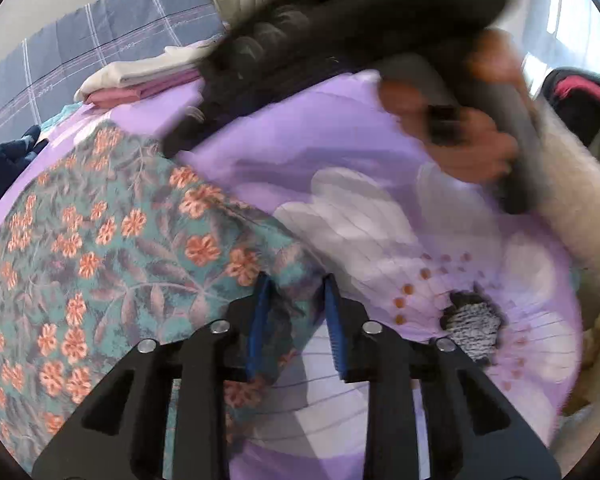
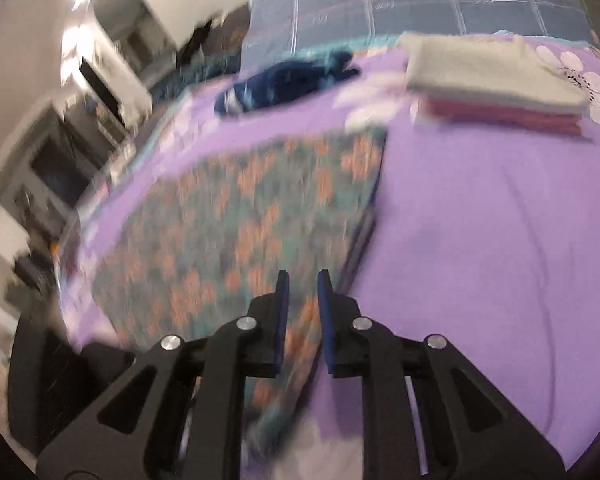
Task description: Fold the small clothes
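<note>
Left wrist view: floral garment [image 1: 112,248] lies flat on the purple bedsheet [image 1: 300,136]; left of it, a navy star-print piece [image 1: 4,168]; beyond it, a folded stack [image 1: 140,80]. Left gripper [image 1: 296,292] sits at the garment's right edge, jaws partly apart, fabric between them, apparently unpinched. Right of the garment, a blurred hand [image 1: 460,136]. Right wrist view: right gripper [image 2: 302,284], jaws narrowly apart over the same garment's near corner; contact unclear through blur.
</note>
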Demonstrator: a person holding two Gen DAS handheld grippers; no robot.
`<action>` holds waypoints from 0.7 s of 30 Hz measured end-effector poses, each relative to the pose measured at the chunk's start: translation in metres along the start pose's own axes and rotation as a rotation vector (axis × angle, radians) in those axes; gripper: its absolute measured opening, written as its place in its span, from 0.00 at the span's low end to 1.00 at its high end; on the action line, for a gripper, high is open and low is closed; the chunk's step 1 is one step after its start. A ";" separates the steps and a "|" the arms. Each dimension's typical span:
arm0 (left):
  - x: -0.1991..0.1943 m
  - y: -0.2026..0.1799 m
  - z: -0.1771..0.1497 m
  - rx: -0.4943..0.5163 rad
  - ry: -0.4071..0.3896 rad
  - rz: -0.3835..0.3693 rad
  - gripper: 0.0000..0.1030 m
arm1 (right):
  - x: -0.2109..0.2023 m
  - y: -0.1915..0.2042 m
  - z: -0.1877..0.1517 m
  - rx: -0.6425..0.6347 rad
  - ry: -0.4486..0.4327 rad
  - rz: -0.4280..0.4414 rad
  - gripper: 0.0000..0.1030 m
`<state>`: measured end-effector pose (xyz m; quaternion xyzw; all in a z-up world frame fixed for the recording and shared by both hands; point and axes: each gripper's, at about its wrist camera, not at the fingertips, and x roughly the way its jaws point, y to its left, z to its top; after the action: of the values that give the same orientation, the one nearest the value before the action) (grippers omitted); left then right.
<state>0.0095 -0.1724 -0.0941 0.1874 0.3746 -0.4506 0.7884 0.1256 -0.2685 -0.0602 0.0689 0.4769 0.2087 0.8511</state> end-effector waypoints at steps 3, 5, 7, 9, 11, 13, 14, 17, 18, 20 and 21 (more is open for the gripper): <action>-0.002 -0.024 0.004 0.132 0.016 0.140 0.27 | -0.003 -0.004 -0.016 0.005 -0.001 -0.039 0.11; 0.001 -0.043 0.001 0.236 0.011 0.260 0.31 | -0.014 -0.005 -0.019 0.044 -0.024 -0.030 0.11; 0.001 -0.051 -0.001 0.281 0.006 0.308 0.28 | -0.025 -0.002 -0.024 0.050 -0.053 -0.034 0.15; -0.003 -0.046 0.000 0.235 0.008 0.227 0.13 | -0.034 -0.005 -0.030 0.062 -0.076 -0.060 0.17; -0.020 -0.036 -0.001 0.171 -0.029 0.077 0.05 | -0.043 -0.006 -0.033 0.086 -0.093 -0.093 0.17; -0.041 -0.029 -0.005 0.101 -0.064 -0.073 0.00 | -0.049 -0.002 -0.039 0.094 -0.111 -0.143 0.18; -0.051 -0.029 -0.008 0.083 -0.087 -0.074 0.03 | -0.053 0.002 -0.042 0.094 -0.125 -0.175 0.18; -0.081 -0.013 -0.024 -0.001 -0.128 -0.016 0.11 | -0.059 0.021 -0.051 0.054 -0.138 -0.172 0.19; -0.093 -0.002 -0.031 -0.050 -0.138 0.027 0.20 | -0.058 0.029 -0.053 0.035 -0.140 -0.168 0.21; -0.116 0.025 -0.049 -0.139 -0.155 0.132 0.25 | -0.054 0.050 -0.059 -0.014 -0.143 -0.142 0.24; -0.124 0.037 -0.057 -0.180 -0.156 0.176 0.25 | -0.049 0.061 -0.064 -0.038 -0.141 -0.115 0.26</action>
<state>-0.0224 -0.0458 -0.0384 0.1125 0.3331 -0.3578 0.8651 0.0321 -0.2393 -0.0369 0.0401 0.4148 0.1632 0.8943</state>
